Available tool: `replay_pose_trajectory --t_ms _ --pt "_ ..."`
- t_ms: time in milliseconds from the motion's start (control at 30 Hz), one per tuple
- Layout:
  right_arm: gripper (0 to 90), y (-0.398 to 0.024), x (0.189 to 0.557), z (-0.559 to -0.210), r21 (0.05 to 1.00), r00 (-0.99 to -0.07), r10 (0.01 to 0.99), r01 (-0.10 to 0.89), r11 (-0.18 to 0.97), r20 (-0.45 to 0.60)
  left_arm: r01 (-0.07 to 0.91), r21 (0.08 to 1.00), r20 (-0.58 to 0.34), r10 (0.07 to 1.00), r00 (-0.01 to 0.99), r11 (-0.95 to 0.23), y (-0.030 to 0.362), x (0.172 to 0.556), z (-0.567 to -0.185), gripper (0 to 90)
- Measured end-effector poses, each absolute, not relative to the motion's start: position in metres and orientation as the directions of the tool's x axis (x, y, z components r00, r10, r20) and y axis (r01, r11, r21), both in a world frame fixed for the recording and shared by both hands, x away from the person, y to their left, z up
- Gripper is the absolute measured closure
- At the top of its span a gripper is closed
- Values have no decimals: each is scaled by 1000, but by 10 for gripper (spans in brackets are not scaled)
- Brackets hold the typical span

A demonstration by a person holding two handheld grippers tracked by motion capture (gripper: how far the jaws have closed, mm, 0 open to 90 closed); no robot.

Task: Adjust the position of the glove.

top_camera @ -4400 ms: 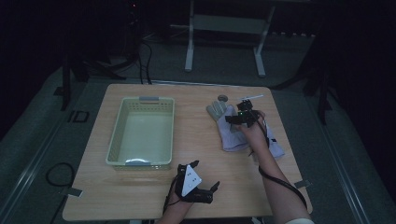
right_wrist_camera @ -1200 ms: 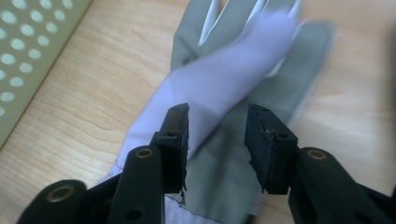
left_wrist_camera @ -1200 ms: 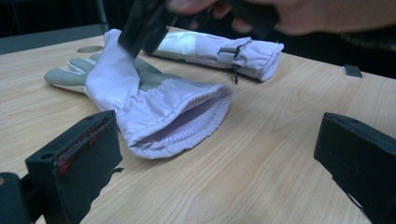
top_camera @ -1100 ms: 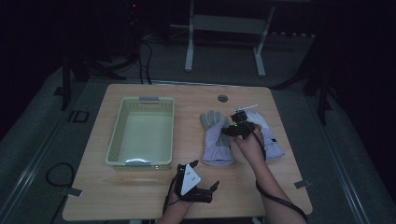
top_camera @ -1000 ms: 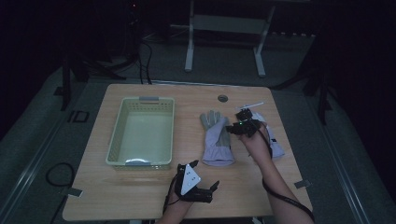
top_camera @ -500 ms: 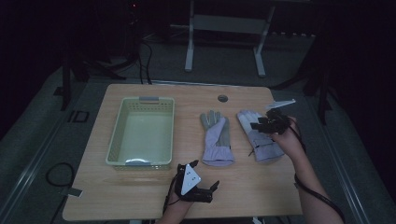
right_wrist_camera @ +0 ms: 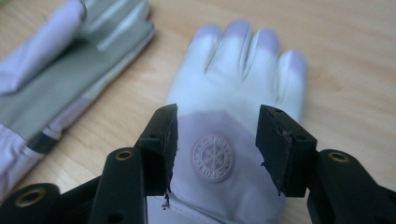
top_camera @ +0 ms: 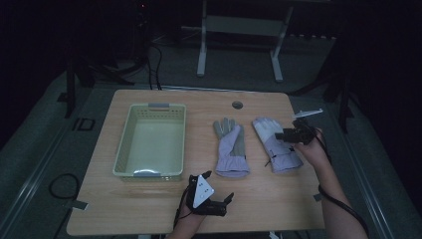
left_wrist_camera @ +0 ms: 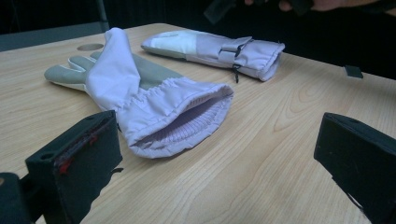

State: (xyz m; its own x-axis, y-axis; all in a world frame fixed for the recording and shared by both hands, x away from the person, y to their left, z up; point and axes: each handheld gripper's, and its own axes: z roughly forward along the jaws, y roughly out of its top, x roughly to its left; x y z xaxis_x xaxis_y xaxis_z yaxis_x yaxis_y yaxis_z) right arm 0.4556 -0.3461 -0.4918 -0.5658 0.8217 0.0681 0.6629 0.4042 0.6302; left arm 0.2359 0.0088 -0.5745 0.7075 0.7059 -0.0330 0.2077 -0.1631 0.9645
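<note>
Two lilac gloves lie side by side on the desk (top_camera: 149,209), fingers pointing to the far edge, as I work the rig from a distance: the left glove (top_camera: 230,148) rests palm up near the desk's middle, and the right glove (top_camera: 276,144), back up with a round emblem showing, sits just beside it toward the right edge. My right claw (top_camera: 281,135) hangs over the right glove, its jaws having just been opening; in the right gripper view they stand apart on either side of the emblem, with no pad pressing the fabric, so I judge that glove set down and let go. My left claw (top_camera: 211,184) waits at the near edge, jaws spread wide and empty, looking straight at the left glove's open cuff in the left gripper view. The pale green basket (top_camera: 150,174) on the left side of the desk holds nothing. As I read it, the pair is now laid out flat and separated; if the gloves are bound for the basket, that whole part is still ahead, neither one being lifted or gripped at present.
</note>
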Motion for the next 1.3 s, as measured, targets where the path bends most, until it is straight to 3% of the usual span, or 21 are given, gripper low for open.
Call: replay_pose_trajectory --t_ms 333,633,933,1300 --pt "532 -351 461 -524 552 -560 824 716 427 89 206 965 -30 706 707 -165 9 236 -575 8" --pt "761 -342 457 -522 525 -525 846 747 408 89 206 965 -29 708 706 -165 8 236 -575 8" --pt "793 -346 437 -489 563 -462 878 762 320 127 207 965 -30 709 705 -164 8 236 -575 9" --pt "795 -351 401 -419 656 -417 903 711 252 105 205 965 -27 710 703 -166 8 235 -574 8"
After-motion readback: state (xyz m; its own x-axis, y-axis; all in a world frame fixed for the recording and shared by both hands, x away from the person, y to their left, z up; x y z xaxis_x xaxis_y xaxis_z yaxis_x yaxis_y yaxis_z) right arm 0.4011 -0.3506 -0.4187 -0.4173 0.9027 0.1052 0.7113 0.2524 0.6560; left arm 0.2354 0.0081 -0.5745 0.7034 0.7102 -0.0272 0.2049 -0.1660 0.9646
